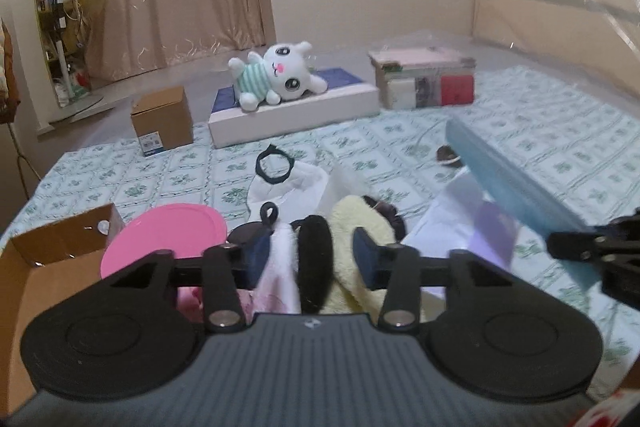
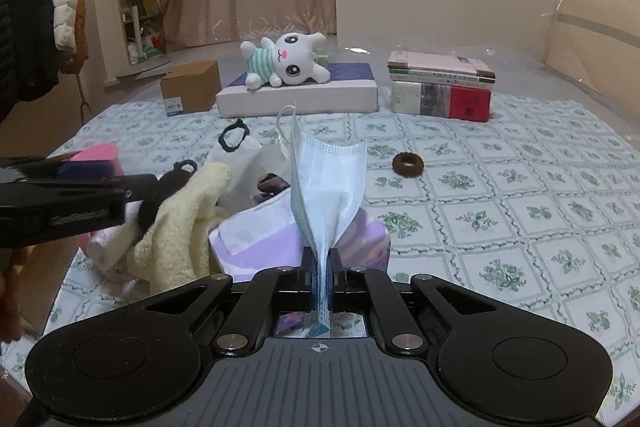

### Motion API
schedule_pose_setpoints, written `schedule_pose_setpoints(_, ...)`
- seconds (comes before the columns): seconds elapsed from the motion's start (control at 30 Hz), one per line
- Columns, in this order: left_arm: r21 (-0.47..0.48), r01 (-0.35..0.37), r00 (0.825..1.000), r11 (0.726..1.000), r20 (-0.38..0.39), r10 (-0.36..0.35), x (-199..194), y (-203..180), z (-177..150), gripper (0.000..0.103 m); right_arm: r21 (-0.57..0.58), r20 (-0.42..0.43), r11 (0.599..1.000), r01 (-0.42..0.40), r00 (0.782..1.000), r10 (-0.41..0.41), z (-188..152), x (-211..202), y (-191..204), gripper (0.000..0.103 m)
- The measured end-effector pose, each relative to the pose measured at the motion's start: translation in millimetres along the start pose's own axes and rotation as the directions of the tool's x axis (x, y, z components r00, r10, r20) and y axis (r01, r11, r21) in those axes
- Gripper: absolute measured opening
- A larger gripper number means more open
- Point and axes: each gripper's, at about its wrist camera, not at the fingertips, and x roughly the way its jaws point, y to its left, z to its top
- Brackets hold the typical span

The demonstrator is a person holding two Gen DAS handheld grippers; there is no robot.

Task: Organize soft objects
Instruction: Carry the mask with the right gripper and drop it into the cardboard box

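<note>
My right gripper (image 2: pixel 321 267) is shut on a light blue face mask (image 2: pixel 328 187) and holds it upright above a purple and white pouch (image 2: pixel 264 239). The mask also shows at the right of the left wrist view (image 1: pixel 500 179). My left gripper (image 1: pixel 310 259) is open around a pile of soft things: a pale yellow towel (image 1: pixel 360 227), a black hair band (image 1: pixel 316 267) and pink-white cloth (image 1: pixel 280 279). The pile also shows in the right wrist view (image 2: pixel 180 223). A white cloth bag with black loops (image 1: pixel 280 179) lies just beyond. A brown scrunchie (image 2: pixel 409 163) lies alone on the bedsheet.
A white plush bunny (image 1: pixel 280 75) lies on a flat white box (image 1: pixel 296 111) at the back. A cardboard box (image 1: pixel 164 123) stands left of it, stacked books (image 1: pixel 424 79) to the right. A pink lid (image 1: pixel 164 235) and an open carton (image 1: pixel 44 267) sit near left.
</note>
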Motion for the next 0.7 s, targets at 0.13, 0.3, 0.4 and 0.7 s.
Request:
schedule_pose_setpoints(0.13, 0.045, -0.007, 0.999, 0.999, -0.042, 0.009, 15.0, -6.1, -0.5, 0.025, 0.004, -0.003, 1.0, -0.004, 1.0, 0.004, 1.4, 4.5, -2.5, 0.005)
schedule_pose_setpoints(0.3, 0.086, -0.006, 0.997, 0.996, -0.077, 0.013, 28.6, -12.2, -4.3, 0.02, 0.008, -0.009, 1.0, -0.003, 1.0, 0.003, 0.2, 7.5, -4.8, 0.005)
schedule_pose_setpoints(0.4, 0.085, -0.007, 0.996, 0.996, -0.088, 0.014, 31.9, -12.7, -6.0, 0.012, 0.012, -0.009, 1.0, -0.001, 1.0, 0.001, -1.0, 6.9, -6.5, 0.005)
schedule_pose_setpoints(0.7, 0.024, 0.023, 1.0, 0.999, -0.015, -0.023, -4.4, -6.3, 4.0, 0.01, 0.013, 0.028, 1.0, 0.006, 1.0, -0.007, 3.9, -11.8, -3.6, 0.005)
